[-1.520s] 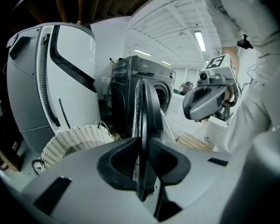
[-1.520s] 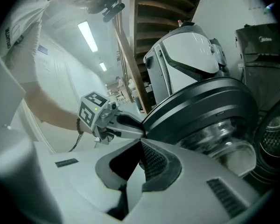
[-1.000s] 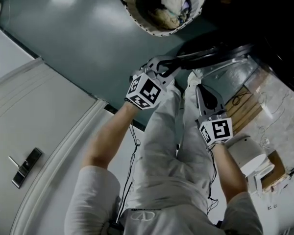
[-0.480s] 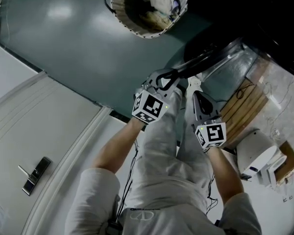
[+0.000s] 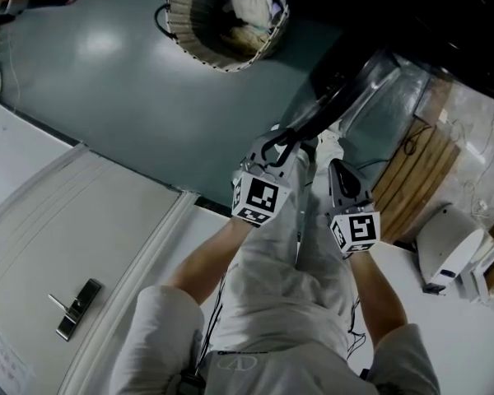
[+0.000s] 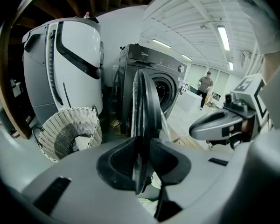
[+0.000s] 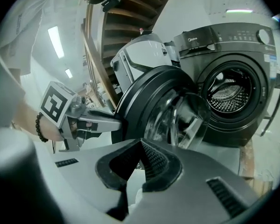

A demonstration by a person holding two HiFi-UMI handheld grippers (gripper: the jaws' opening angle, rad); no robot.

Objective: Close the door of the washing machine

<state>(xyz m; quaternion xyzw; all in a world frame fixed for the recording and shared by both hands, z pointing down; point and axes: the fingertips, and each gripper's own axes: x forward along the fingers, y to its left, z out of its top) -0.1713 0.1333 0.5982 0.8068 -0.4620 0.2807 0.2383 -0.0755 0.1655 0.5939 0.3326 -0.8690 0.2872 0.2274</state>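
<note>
Door point(image 6: 141, 101) swung further round, left gripper point(image 6: 141, 164) seemingly clamped on its rim, right gripper point(image 7: 139, 162) closed, empty.

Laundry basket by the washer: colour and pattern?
It's a white woven-lattice laundry basket; clearest in the left gripper view.

basket point(image 6: 70, 134) left of washer point(image 6: 172, 73) | door point(image 6: 142, 101) between left tongs point(image 6: 141, 164)

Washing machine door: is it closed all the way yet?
No, the right gripper view shows the door swung out from the washing machine, with the drum open to see.
</note>
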